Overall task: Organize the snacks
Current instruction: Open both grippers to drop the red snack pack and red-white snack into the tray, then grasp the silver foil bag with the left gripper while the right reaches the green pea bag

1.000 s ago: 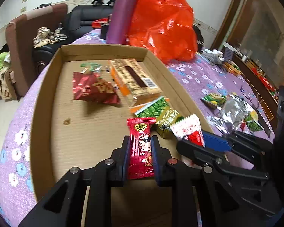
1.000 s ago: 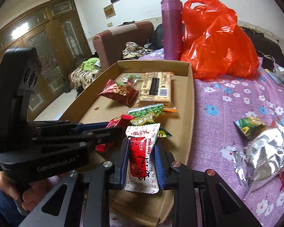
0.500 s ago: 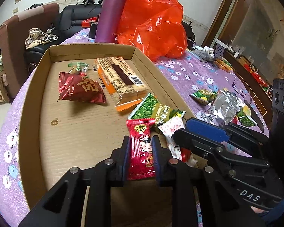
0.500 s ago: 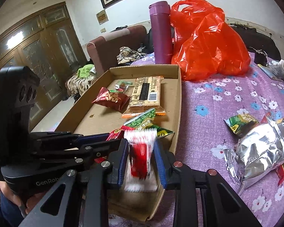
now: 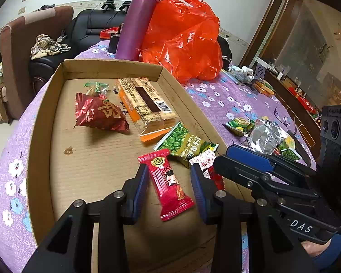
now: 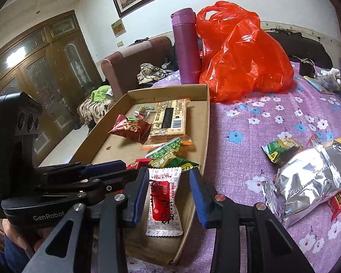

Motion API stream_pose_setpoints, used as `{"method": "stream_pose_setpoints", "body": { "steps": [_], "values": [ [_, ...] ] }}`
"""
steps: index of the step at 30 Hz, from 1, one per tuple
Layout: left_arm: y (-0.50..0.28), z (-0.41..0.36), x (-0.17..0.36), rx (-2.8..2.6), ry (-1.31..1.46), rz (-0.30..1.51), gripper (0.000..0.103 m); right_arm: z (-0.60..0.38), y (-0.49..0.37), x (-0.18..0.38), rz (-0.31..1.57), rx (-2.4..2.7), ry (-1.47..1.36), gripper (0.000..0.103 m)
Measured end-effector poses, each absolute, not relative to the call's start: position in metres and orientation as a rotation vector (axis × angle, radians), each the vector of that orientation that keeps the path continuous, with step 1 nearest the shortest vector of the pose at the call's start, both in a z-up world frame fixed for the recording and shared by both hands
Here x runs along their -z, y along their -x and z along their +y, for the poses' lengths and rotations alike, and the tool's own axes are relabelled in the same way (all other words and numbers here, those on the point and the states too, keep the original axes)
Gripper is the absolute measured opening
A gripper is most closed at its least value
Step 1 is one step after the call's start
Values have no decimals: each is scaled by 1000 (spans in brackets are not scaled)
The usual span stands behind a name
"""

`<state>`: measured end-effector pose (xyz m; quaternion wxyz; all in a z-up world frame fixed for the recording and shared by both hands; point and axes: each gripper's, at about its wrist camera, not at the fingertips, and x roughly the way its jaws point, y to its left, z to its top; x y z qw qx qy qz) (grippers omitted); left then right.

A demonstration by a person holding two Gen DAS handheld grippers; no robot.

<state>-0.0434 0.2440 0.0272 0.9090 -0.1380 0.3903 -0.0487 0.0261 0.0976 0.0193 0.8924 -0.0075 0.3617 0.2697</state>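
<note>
A cardboard tray (image 5: 41,136) is set on the purple flowered surface (image 6: 272,118), and snacks are being gathered in it. The left gripper (image 5: 169,177) is held low over the near end of the tray with its jaws apart, and a red pack (image 5: 168,182) lies flat on the tray floor between them, touched by neither jaw. The right gripper (image 6: 168,183) is held just beside it, also with jaws apart, and a white pack (image 6: 163,201) with a red middle lies between its jaws at the tray's near right corner. Both packs seem to have been let go, since the jaws are spread wide and the packs rest on the cardboard. A green pea pack (image 5: 184,140) lies just past them, a long cracker pack (image 5: 145,102) lies along the right wall, and a dark red bag (image 5: 97,113) sits to its left with a small green sweet (image 5: 96,86) behind it. Room is left on the left side of the tray. More snacks are not yet tidied: a silver bag (image 6: 311,179) and a small green pack (image 6: 280,149) lie on the surface, well apart from the tray. These are likely to be fetched next. A purple bottle (image 6: 186,47) and an orange bag (image 6: 243,54) stand behind the tray.
</note>
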Motion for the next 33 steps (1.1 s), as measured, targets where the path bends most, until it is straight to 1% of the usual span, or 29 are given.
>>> {"method": "stream_pose_setpoints", "body": {
  "steps": [10, 13, 17, 23, 25, 27, 31, 33],
  "values": [
    [45, 246, -28, 103, 290, 793, 37, 87, -27, -27, 744, -526, -3, 41],
    [46, 245, -29, 102, 289, 785, 40, 73, -24, -38, 731, -523, -40, 41],
    [47, 245, -30, 100, 286, 777, 42, 37, -14, -50, 712, -499, -79, 49],
    [52, 236, -36, 68, 237, 763, 44, -51, 2, -62, 679, -363, -183, 49],
    [55, 225, -41, 78, 209, 760, 49, -87, 9, -62, 665, -300, -247, 50],
    [56, 206, -49, 117, 187, 756, 62, -115, 12, -61, 656, -243, -291, 51],
    [53, 159, -66, 188, 97, 744, 70, -160, 10, -48, 671, -140, -414, 51],
    [46, 129, -73, 212, 31, 753, 77, -174, 8, -41, 685, -120, -473, 51]
  ]
}}
